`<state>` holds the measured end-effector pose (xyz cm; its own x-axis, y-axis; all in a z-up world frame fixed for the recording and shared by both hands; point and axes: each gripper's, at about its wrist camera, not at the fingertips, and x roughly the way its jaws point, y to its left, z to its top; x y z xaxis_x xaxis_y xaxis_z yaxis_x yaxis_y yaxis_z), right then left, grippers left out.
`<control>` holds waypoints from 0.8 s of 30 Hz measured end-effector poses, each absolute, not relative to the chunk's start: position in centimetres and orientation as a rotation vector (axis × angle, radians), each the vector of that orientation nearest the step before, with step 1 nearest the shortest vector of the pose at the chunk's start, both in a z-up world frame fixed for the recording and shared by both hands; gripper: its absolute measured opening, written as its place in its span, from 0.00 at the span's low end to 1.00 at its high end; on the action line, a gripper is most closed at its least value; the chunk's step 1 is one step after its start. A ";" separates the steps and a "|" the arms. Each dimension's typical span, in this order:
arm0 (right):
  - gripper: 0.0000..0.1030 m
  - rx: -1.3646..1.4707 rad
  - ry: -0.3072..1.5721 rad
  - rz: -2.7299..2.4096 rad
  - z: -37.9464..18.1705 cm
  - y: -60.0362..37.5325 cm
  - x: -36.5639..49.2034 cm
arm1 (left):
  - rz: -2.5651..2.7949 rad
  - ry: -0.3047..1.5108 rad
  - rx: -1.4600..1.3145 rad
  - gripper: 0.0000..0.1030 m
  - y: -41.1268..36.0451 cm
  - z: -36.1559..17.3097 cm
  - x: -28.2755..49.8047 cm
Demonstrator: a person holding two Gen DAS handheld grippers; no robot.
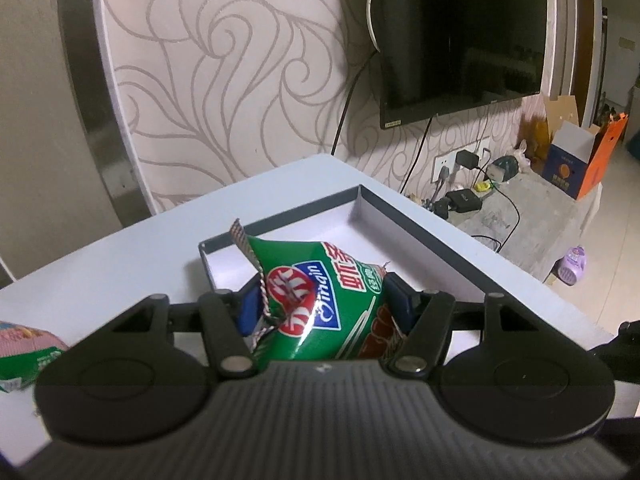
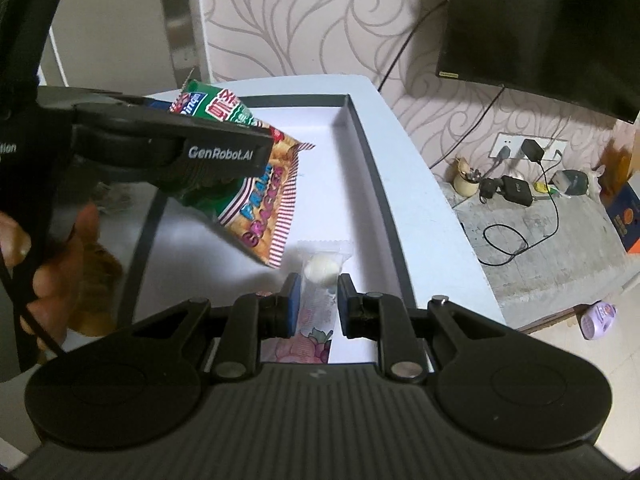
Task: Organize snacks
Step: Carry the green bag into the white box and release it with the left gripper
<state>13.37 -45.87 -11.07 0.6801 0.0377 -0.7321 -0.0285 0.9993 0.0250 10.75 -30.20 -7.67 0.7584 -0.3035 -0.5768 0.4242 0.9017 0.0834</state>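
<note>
Both hands hover over the shallow white tray [image 1: 360, 216] on the pale table [image 1: 120, 264], each carrying a snack, so the sorting looks about halfway. The left gripper [image 1: 326, 308] has its fingers clamped on a green prawn-cracker bag [image 1: 320, 304], held above the tray's near-left part. The right gripper [image 2: 316, 308] pinches a clear-wrapped sweet [image 2: 318, 300] over the tray's near end. Neither is set down yet, and another packet [image 1: 24, 348] lies on the table to the left, outside the tray.
</note>
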 end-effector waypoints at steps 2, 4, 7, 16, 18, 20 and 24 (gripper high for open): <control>0.23 0.018 0.824 0.029 -11.4 -46.1 13.2 | -0.397 0.595 0.219 0.64 -30.4 -7.9 10.7; 0.23 0.024 0.826 0.027 -11.6 -46.4 13.3 | -0.393 0.599 0.218 0.64 -30.5 -7.9 10.7; 0.23 0.028 0.821 0.025 -11.6 -46.6 13.3 | -0.397 0.587 0.232 0.66 -30.5 -7.8 10.4; 0.33 0.050 0.793 0.003 -10.9 -45.6 12.9 | -0.400 0.534 0.261 0.85 -28.9 -6.7 9.6; 0.53 0.057 0.775 -0.012 -10.5 -45.4 12.5 | -0.391 0.538 0.270 0.85 -28.5 -6.8 9.3; 0.68 0.075 0.751 -0.020 -10.1 -45.1 11.9 | -0.387 0.534 0.278 0.85 -28.0 -6.8 9.0; 0.74 0.058 0.730 -0.032 -9.4 -44.2 10.9 | -0.368 0.541 0.223 0.85 -26.5 -6.3 8.6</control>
